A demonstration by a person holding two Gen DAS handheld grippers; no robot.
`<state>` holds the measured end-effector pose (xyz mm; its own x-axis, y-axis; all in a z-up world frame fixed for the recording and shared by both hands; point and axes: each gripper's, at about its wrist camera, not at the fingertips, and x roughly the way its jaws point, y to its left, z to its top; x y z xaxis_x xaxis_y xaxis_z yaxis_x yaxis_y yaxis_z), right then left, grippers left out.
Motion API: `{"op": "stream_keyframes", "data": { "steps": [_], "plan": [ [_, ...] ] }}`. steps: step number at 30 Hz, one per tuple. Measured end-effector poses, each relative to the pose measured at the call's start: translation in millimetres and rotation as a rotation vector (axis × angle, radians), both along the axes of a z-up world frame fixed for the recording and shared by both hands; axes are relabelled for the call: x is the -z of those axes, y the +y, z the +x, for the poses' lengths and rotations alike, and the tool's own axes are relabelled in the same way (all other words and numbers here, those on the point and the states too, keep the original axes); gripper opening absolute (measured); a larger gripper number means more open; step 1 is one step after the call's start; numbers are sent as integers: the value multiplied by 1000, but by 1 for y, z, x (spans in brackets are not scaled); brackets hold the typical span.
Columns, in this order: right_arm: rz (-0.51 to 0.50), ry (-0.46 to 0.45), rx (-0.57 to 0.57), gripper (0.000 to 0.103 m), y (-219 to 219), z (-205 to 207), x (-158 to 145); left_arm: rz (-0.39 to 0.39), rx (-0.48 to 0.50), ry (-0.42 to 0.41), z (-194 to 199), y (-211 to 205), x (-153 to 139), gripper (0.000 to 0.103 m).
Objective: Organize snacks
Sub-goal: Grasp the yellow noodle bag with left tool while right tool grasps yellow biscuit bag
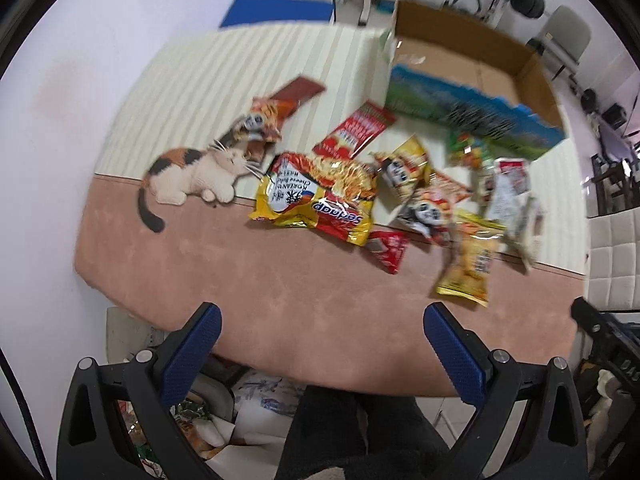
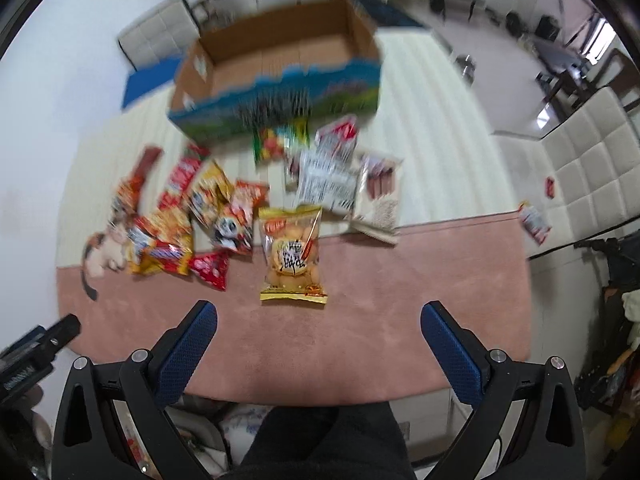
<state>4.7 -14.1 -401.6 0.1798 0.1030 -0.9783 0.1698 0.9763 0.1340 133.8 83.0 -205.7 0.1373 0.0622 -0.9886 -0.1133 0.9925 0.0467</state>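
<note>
Both views are motion-blurred. In the left wrist view the left gripper (image 1: 320,344) sits at the bottom of the frame with its blue-padded fingers (image 1: 192,354) spread wide and nothing between them, above the near pink band of the table mat (image 1: 248,300). The snacks lie scattered across the middle of the frame: a large yellow-and-red instant noodle packet (image 1: 320,196) at centre, a small red wrapper (image 1: 390,250) just right of it, a yellow bag of round biscuits (image 1: 470,268) lower right, and a red flat sachet (image 1: 356,130) above. A printed calico cat (image 1: 196,178) shows on the mat at left. An open, empty cardboard box with a blue-green printed side (image 1: 472,76) stands at upper right. In the right wrist view the right gripper (image 2: 320,344) is likewise spread wide and empty at the bottom, the biscuit bag (image 2: 292,256) directly above it at centre, the box (image 2: 276,76) at the top, and the left gripper's black body at the lower left edge.
</note>
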Motion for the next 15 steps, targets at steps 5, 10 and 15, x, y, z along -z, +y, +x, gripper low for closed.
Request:
{"op": "stream_keyframes", "data": {
  "steps": [5, 10, 15],
  "plan": [
    [19, 116, -4, 103, 17, 38, 79, -39, -4, 112, 49, 15, 65, 103],
    [29, 188, 32, 103, 24, 56, 123, -158, -121, 247, 91, 44, 124, 103],
    [21, 232, 72, 103, 23, 66, 149, -352, -430, 349, 106, 87, 166, 103]
  ]
}}
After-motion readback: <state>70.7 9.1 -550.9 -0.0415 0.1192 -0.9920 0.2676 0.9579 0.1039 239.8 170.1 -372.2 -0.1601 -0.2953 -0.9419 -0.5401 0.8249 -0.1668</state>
